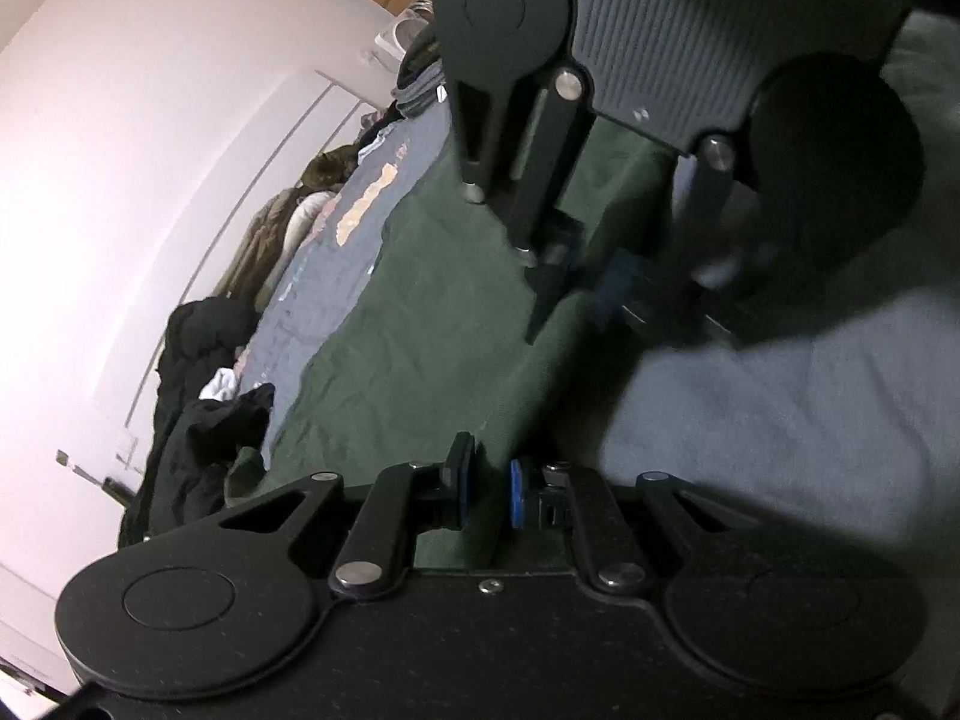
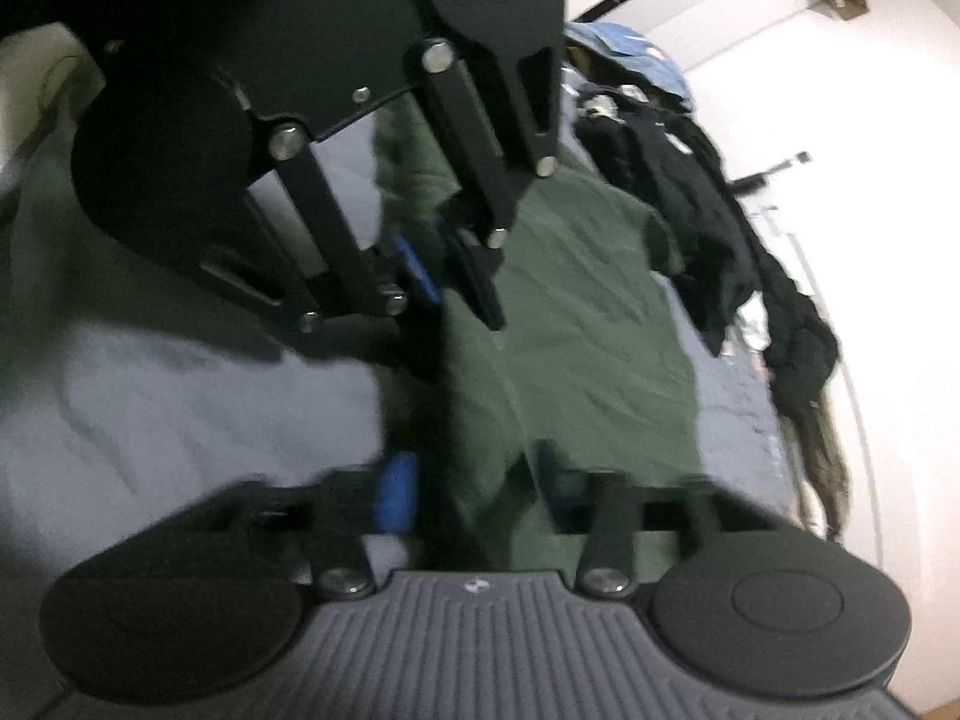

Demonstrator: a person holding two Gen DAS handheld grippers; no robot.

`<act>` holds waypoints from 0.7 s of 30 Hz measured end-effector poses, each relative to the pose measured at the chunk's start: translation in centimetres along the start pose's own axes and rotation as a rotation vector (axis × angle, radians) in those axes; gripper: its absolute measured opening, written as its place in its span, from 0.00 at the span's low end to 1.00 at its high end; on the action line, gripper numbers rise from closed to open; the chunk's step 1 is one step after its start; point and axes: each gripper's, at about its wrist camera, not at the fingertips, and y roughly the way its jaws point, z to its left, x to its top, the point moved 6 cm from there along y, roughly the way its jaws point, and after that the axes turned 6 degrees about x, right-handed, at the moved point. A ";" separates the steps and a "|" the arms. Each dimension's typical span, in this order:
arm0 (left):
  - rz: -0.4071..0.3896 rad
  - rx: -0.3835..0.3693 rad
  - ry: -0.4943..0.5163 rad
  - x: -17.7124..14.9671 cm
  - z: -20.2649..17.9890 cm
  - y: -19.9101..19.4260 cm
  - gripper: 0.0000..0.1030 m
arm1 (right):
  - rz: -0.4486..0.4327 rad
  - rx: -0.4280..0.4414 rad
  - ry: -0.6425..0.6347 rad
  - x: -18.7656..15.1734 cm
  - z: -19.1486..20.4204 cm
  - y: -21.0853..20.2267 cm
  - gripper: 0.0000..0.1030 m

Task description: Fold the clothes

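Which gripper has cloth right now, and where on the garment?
Both seem to pinch the green garment along its near edge: left gripper and right gripper, side by side. Blur leaves the right's hold less certain.

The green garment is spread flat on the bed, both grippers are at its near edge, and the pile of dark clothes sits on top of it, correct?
Not quite: the pile of dark clothes lies beyond the green garment, by the wall, as the right wrist view shows. The left gripper and right gripper are at its near edge on the bed.
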 end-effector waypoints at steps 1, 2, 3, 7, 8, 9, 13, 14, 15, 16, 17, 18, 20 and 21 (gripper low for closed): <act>0.001 -0.004 -0.003 0.0 0.0 0.0 0.11 | -0.001 -0.010 -0.006 -0.2 -0.1 0.0 0.06; 0.002 -0.008 -0.006 0.0 0.0 0.1 0.11 | -0.009 -0.004 -0.009 -0.4 -0.2 -0.2 0.06; 0.002 -0.011 -0.009 0.0 0.1 0.1 0.11 | -0.008 0.005 -0.008 -0.8 -0.3 -0.4 0.05; 0.005 -0.020 -0.023 0.1 0.3 0.2 0.11 | 0.017 0.014 -0.026 -2.7 -0.6 -1.2 0.04; 0.004 -0.022 -0.025 0.2 0.3 0.2 0.11 | 0.023 0.015 -0.025 -3.3 -0.7 -1.4 0.04; 0.004 -0.022 -0.026 0.2 0.3 0.2 0.11 | 0.029 0.015 -0.023 -3.9 -0.7 -1.6 0.04; 0.006 -0.025 -0.031 0.1 0.5 0.4 0.11 | 0.059 0.015 -0.022 -5.9 -1.1 -2.1 0.04; 0.006 -0.026 -0.033 0.1 0.5 0.4 0.11 | 0.060 0.015 -0.023 -6.2 -1.2 -2.3 0.04; 0.005 -0.027 -0.035 0.1 0.6 0.4 0.11 | 0.063 0.015 -0.027 -6.5 -1.4 -2.4 0.04; 0.005 -0.027 -0.038 0.1 0.7 0.4 0.11 | 0.068 0.013 -0.030 -6.9 -1.6 -2.5 0.04; 0.006 -0.028 -0.042 0.1 0.7 0.5 0.11 | 0.074 0.011 -0.031 -7.2 -1.7 -2.6 0.04; 0.007 -0.029 -0.045 0.1 0.8 0.5 0.11 | 0.079 0.011 -0.032 -7.5 -1.9 -2.6 0.04; 0.006 -0.031 -0.053 0.1 1.0 0.5 0.11 | 0.102 0.009 -0.034 -8.3 -2.4 -2.5 0.04; 0.005 -0.031 -0.058 0.1 1.1 0.5 0.11 | 0.103 0.008 -0.035 -8.8 -2.5 -2.7 0.04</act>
